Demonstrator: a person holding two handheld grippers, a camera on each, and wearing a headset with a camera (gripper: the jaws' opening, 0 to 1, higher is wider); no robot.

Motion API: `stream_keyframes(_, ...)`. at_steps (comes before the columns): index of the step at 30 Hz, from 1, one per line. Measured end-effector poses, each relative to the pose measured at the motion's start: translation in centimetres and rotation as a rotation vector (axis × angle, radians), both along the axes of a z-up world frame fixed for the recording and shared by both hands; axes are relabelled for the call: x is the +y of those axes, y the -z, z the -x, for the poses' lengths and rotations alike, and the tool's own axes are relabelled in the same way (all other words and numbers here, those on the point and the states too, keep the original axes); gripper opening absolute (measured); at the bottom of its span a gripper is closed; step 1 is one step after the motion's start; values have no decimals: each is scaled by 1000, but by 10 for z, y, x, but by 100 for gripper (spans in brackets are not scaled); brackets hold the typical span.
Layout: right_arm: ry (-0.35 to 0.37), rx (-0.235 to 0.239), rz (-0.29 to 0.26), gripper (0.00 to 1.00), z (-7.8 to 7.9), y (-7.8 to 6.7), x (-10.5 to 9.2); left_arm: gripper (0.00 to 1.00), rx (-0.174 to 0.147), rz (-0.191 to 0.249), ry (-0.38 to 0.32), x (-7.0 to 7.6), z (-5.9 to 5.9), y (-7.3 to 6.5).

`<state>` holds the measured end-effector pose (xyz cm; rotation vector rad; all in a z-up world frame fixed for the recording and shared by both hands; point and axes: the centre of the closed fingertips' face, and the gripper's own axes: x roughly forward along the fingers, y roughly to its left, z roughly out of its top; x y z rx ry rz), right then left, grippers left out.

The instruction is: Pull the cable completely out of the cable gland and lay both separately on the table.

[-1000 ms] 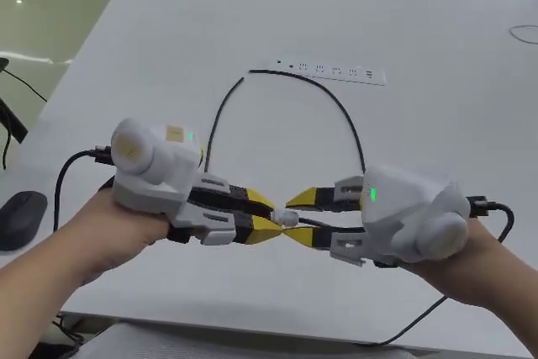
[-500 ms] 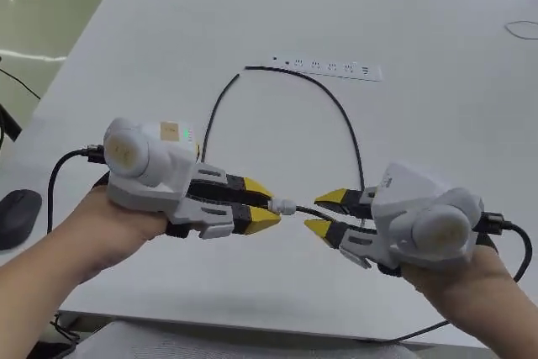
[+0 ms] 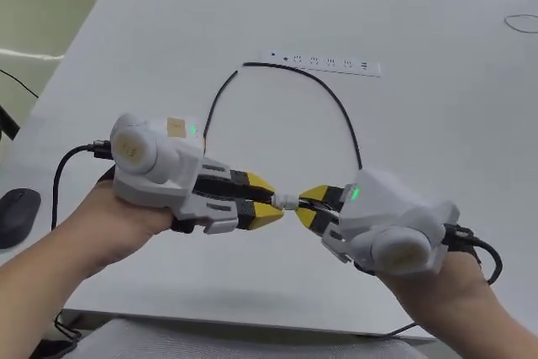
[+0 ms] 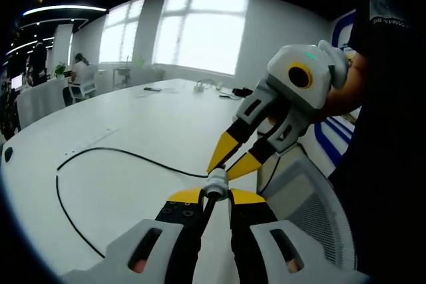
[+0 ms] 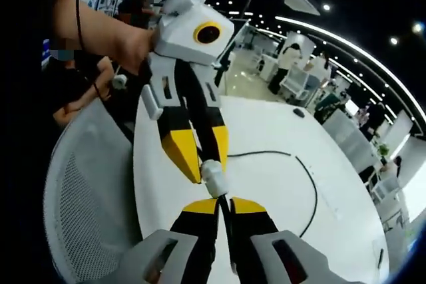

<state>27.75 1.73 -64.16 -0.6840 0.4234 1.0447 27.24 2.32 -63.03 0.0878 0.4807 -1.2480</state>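
Here, the left gripper point(image 3: 271, 201) pinched the small white plastic gland point(image 3: 287, 203) between its yellow fingertips, in the air above the smooth white table point(image 3: 437, 132). The right gripper point(image 3: 303, 206), nose to nose with it, was pressed together on the thin black cable point(image 3: 336, 107) just beside the gland. The cable's slack curved over the table to a flat white power strip point(image 3: 319, 63), with a dark rounded mouse point(image 3: 18, 216) near the left edge.
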Motion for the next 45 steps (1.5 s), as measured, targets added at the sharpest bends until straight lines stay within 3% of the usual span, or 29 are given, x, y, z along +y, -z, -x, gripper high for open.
stream_keyframes(9,-5,7,6,0,0,3,-3,15,4,-6,8,-2,-1,2)
stream_keyframes(35,105,80,-47,0,-5,12,-18,15,-4,-23,2,-8,-3,7)
stream_keyframes(42,145,109,-60,0,-9,18,-29,15,1,-19,-7,-5,-5,6)
stream_keyframes(45,197,147,-96,0,-13,20,-37,15,9,-9,-18,-3,-7,5)
